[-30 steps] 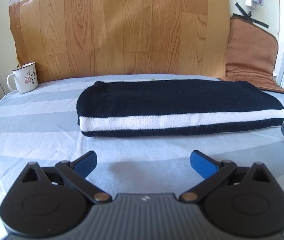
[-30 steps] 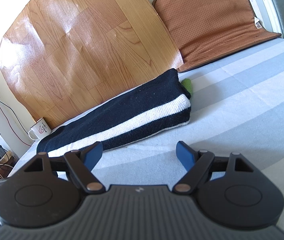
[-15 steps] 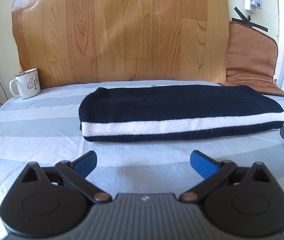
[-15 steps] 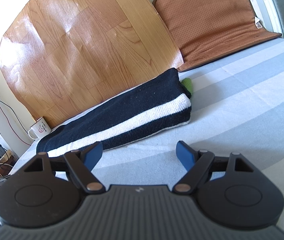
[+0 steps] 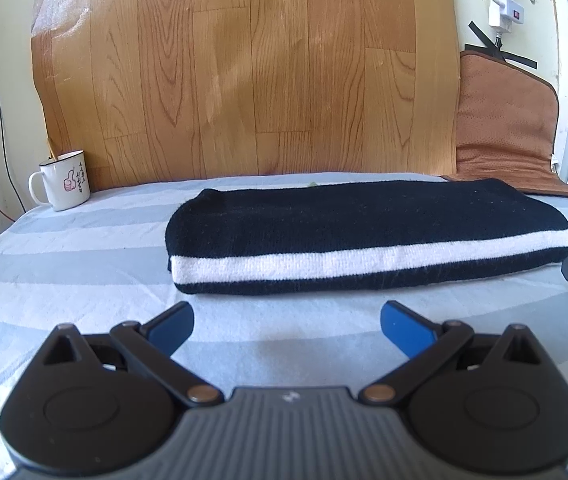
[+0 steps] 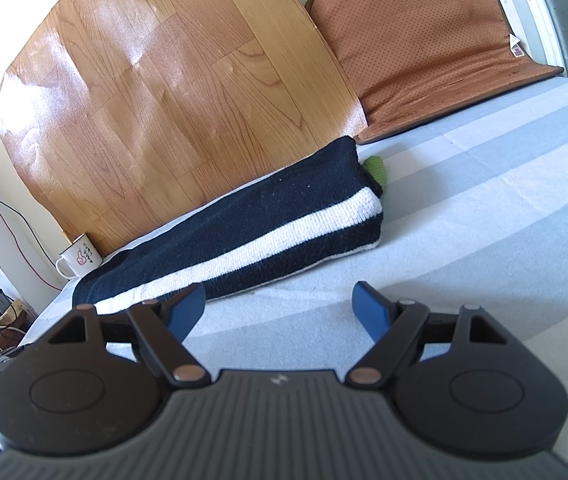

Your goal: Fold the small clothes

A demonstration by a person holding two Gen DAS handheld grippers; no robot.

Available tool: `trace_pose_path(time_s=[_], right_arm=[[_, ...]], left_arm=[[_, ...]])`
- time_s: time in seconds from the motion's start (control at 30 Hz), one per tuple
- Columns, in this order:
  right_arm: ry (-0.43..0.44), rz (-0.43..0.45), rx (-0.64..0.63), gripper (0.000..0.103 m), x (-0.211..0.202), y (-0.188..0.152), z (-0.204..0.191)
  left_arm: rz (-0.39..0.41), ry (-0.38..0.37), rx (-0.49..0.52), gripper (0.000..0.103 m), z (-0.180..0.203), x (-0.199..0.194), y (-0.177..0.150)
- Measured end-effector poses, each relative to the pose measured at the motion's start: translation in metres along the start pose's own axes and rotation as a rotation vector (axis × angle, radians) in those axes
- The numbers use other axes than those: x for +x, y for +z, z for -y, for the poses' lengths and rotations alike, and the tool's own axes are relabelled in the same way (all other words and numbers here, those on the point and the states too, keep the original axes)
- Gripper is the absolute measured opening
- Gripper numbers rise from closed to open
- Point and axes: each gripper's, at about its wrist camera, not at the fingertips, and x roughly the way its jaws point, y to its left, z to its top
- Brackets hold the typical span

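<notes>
A black knitted garment with a white stripe (image 5: pixel 367 236) lies folded into a long flat bundle on the blue and white striped sheet (image 5: pixel 84 264). It sits across the middle of the bed, close to the wood-pattern board (image 5: pixel 244 72) that leans on the wall. The left gripper (image 5: pixel 287 325) is just in front of the garment, not touching it, and its blue fingers (image 5: pixel 174 326) are spread wide with nothing between them. The right gripper (image 6: pixel 280 307) is near the garment's right end, also spread wide and holding nothing. A small green thing (image 6: pixel 375 168) peeks out behind that end; what it is cannot be told. A white mug with a thumbs-up picture (image 5: pixel 64 180) stands at the left by the board. A brown mat (image 6: pixel 423 48) leans on the wall to the right.
</notes>
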Motion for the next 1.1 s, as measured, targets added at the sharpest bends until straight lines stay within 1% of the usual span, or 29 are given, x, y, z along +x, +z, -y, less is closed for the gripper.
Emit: trace_pose_path(time_s=[0.23,0.3,0.53,0.77,1.1], right_arm=[[-0.001,0.000,0.000,0.083,0.000,0.000,0.000],[0.000,0.000,0.000,0.083,0.000,0.000,0.000],[-0.001,0.000,0.000,0.083,0.000,0.000,0.000],[-0.001,0.000,0.000,0.083,0.000,0.000,-0.001],[-0.002,0.000,-0.001,0.083,0.000,0.000,-0.001]], left_arm=[[0.050,-0.016,0.023,0.103,0.004,-0.007,-0.003],[0.053,-0.018,0.029,0.103,0.005,-0.007,-0.003],[0.020,-0.040,0.003,0.103,0.001,-0.002,-0.002],[0.006,-0.045,0.016,0.103,0.003,0.000,-0.004],[-0.034,-0.045,0.025,0.103,0.005,0.004,-0.004]])
